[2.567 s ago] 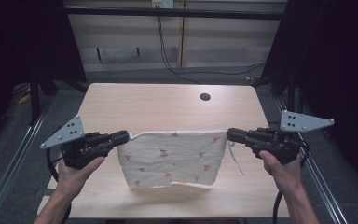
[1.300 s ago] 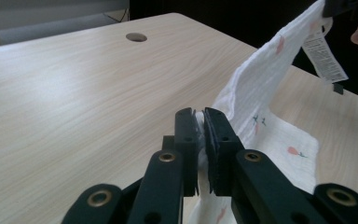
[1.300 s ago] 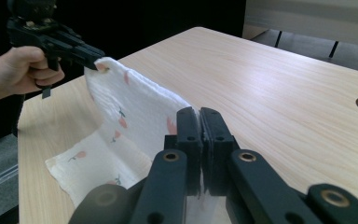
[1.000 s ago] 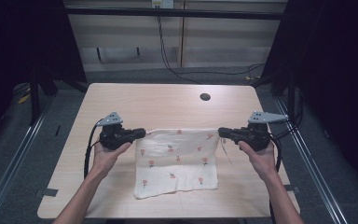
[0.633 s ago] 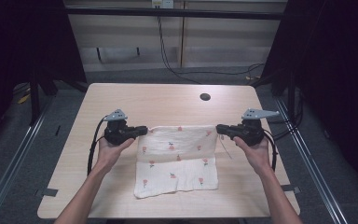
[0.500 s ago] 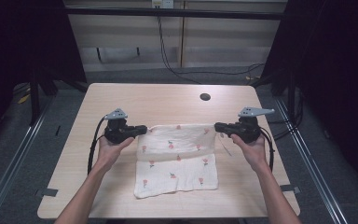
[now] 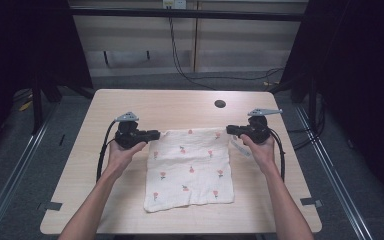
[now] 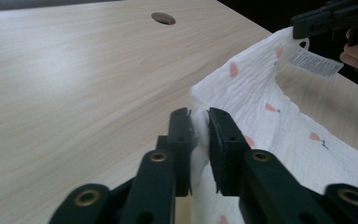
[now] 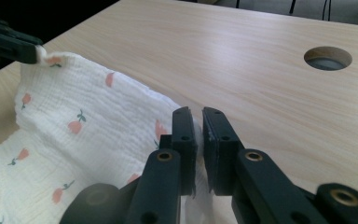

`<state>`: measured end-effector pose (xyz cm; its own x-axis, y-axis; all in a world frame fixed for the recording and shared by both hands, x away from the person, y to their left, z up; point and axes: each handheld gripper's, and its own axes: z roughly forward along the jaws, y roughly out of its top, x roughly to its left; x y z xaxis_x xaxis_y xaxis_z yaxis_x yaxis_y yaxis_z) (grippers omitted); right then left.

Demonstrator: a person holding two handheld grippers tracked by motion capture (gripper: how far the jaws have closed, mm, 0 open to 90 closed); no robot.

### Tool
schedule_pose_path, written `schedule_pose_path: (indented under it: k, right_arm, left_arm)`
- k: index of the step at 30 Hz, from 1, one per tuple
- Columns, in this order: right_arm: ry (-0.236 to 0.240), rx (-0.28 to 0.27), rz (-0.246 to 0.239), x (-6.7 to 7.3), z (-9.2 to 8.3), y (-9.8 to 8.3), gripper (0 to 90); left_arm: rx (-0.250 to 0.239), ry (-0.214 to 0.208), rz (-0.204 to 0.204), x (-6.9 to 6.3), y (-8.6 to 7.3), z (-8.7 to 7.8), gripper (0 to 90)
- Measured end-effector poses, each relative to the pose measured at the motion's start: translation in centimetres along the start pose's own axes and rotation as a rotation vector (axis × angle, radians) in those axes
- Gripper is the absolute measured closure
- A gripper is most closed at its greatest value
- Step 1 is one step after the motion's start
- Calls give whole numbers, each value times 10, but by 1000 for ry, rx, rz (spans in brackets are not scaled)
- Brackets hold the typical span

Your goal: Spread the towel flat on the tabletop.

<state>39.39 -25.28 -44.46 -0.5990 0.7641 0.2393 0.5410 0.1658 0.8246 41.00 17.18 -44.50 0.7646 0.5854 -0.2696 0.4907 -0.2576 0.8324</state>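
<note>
A white cloth [image 7: 190, 167] with small red flowers lies spread flat on the wooden table [image 7: 180, 105]. My left gripper [image 7: 155, 134] is at its far left corner and my right gripper [image 7: 230, 130] at its far right corner, both low over the table. In the left gripper view the corner [image 8: 200, 135] sits pinched between the jaws [image 8: 199, 116]. The right gripper view shows the other corner [image 9: 199, 140] between those jaws [image 9: 196, 114]. Both pairs of jaws have just been opening slightly, with the cloth still between them. A white label [image 8: 314, 63] hangs at the right corner.
A round cable hole [image 7: 220, 104] lies in the table beyond the cloth. Bare wood surrounds the cloth on all sides. Cables trail from both grippers along the forearms. Metal rails run along the floor on either side of the table.
The cloth, earlier held up and hanging between the grippers, now lies flat. Both hands moved toward the far side and down, drawing the top edge away from the person.
</note>
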Motion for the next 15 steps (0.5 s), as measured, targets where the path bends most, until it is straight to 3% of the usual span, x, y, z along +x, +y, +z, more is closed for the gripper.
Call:
schedule_pose_path:
  k: [3, 4, 6, 15]
  right_arm:
    - [-30, 8, 7, -1, 1, 1, 787]
    - [-48, 6, 14, -3, 0, 1, 738]
    - [-60, 8, 16, -2, -2, 1, 736]
    - [-34, 50, -62, 16, -25, -3, 701]
  left_arm:
    - [0, 28, 7, 0, 1, -3, 741]
    - [3, 46, 0, 3, 1, -8, 735]
    - [5, 51, -2, 4, -2, -14, 725]
    - [10, 71, 7, 3, -17, -39, 705]
